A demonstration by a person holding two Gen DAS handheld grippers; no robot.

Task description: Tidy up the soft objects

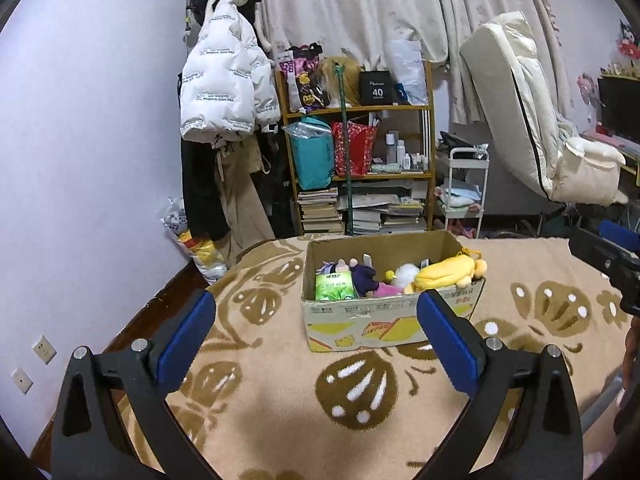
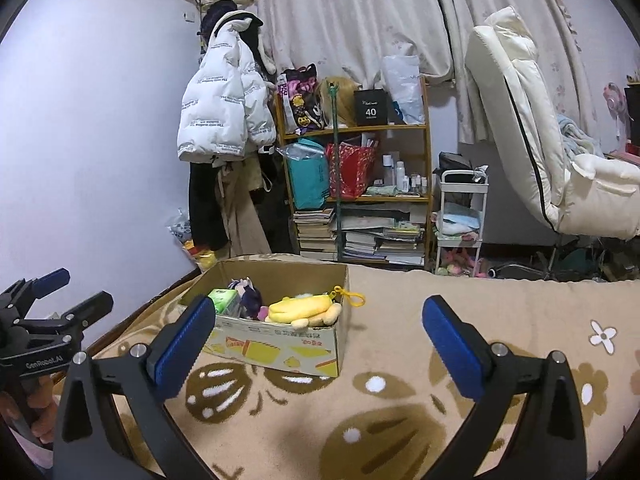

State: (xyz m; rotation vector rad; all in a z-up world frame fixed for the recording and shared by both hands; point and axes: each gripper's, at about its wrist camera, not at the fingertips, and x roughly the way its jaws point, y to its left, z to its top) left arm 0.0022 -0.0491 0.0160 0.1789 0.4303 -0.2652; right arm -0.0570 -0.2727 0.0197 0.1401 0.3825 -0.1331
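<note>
Blue pads line both grippers, and each pair of fingers stands spread wide with nothing between them: the left gripper (image 1: 316, 316) and the right gripper (image 2: 320, 322) hover over a peach blanket (image 1: 280, 420) patterned with brown leaf shapes.

Past the fingertips, a cardboard box (image 1: 360, 320) sits on the blanket, its flaps open. Inside lie the soft things: a green tissue pack (image 1: 335, 286) at the left end, a dark purple plush (image 1: 366, 276), a white fluffy toy (image 1: 406, 273), a bit of pink, and a yellow plush (image 1: 444, 274) draped over the right rim.

The left wrist view looks more squarely down into the box and shows the white toy plainly; the right wrist view sees the box from its right corner, catching the yellow plush's keyring clip (image 2: 352, 296).

Farther back, a wooden shelf (image 1: 360, 108) holds bags, bottles and stacked books, with a white puffer jacket (image 1: 224, 92) hanging beside it and curtains (image 1: 360, 0) behind.
</note>
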